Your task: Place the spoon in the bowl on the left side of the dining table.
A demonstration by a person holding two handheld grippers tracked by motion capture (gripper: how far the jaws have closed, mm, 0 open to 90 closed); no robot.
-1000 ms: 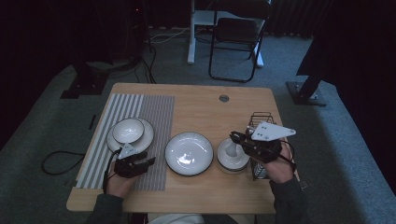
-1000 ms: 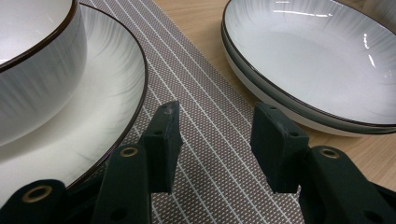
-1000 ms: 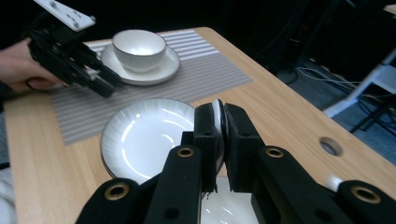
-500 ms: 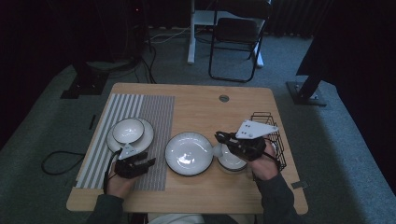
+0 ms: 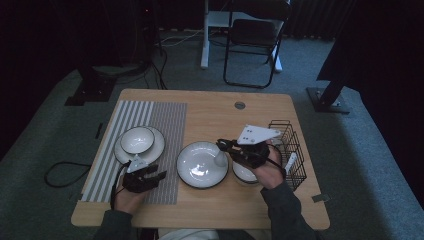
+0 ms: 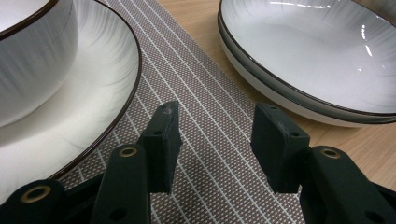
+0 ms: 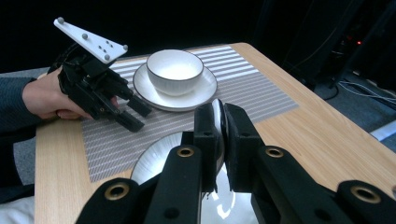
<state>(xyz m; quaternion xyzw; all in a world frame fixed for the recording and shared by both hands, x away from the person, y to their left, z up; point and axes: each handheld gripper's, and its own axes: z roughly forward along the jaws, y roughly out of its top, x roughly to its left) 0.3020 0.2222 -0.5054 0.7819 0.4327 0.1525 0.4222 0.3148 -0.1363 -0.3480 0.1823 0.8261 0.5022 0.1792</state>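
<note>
My right gripper [image 5: 220,148] is shut on a thin white ceramic piece with a dark rim, seemingly a spoon [image 5: 220,159], held over the right edge of the large white plate [image 5: 200,165]. In the right gripper view the spoon [image 7: 217,122] stands edge-on between the closed jaws of that gripper [image 7: 219,140], above the plate [image 7: 154,161]. My left gripper [image 5: 156,175] rests open on the striped placemat [image 5: 165,120], between a saucer [image 5: 156,149] bearing a small bowl [image 5: 137,140] and the plate. Nothing lies between the jaws of the left gripper [image 6: 215,135].
A second small white bowl [image 5: 243,173] sits partly under the right hand. A black wire rack [image 5: 292,145] stands at the table's right edge with a white item [image 5: 290,162] in it. A chair [image 5: 252,35] is beyond the table.
The right gripper has moved left from beside the wire rack to over the plate's right edge, carrying the white spoon. The left gripper has stayed put.
</note>
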